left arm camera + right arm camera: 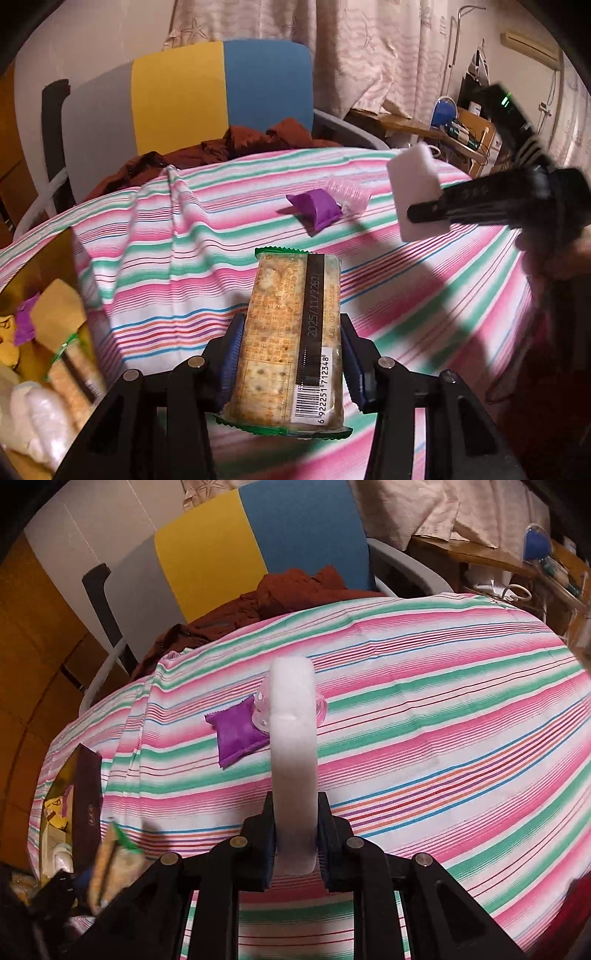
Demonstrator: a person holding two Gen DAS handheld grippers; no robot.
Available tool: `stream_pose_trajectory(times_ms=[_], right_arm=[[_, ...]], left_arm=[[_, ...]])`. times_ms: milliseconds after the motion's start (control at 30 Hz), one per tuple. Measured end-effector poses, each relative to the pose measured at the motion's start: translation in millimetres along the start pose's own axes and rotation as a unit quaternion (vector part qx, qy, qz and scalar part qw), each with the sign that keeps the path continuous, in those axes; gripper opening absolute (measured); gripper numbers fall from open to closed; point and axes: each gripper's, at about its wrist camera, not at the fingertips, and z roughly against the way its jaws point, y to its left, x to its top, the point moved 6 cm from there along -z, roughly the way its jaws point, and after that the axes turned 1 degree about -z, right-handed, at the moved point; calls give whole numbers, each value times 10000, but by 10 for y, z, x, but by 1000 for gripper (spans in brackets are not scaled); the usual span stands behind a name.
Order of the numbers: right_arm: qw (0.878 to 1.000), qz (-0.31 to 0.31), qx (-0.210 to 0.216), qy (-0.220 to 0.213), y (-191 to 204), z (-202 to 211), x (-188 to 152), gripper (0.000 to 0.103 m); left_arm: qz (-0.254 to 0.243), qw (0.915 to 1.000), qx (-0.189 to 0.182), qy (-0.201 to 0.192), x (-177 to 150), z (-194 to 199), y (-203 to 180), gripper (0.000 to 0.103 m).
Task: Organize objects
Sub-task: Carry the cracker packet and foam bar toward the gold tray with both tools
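Observation:
My left gripper is shut on a cracker packet with green sealed ends, held lengthwise above the striped cloth. My right gripper is shut on a white sponge block, held edge-on; that block and the right gripper also show at the right of the left wrist view. A purple sachet and a clear plastic wrapper lie together on the cloth further back. The cracker packet appears blurred at the lower left of the right wrist view.
A box at the left edge of the cloth holds snacks and packets, also seen as a box in the left wrist view. A chair with a grey, yellow and blue back carries brown clothing. A cluttered desk stands far right.

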Motion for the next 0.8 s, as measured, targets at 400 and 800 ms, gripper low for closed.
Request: stream_pose_trajectory(times_ms=[400, 800], right_arm=[[9994, 271, -192, 42, 44, -38, -8, 19], [9962, 706, -487, 156, 140, -122, -66, 19]], left_arm=[[72, 9991, 280, -295, 0, 446, 147, 48], [125, 9989, 255, -379, -32, 575, 148, 48]])
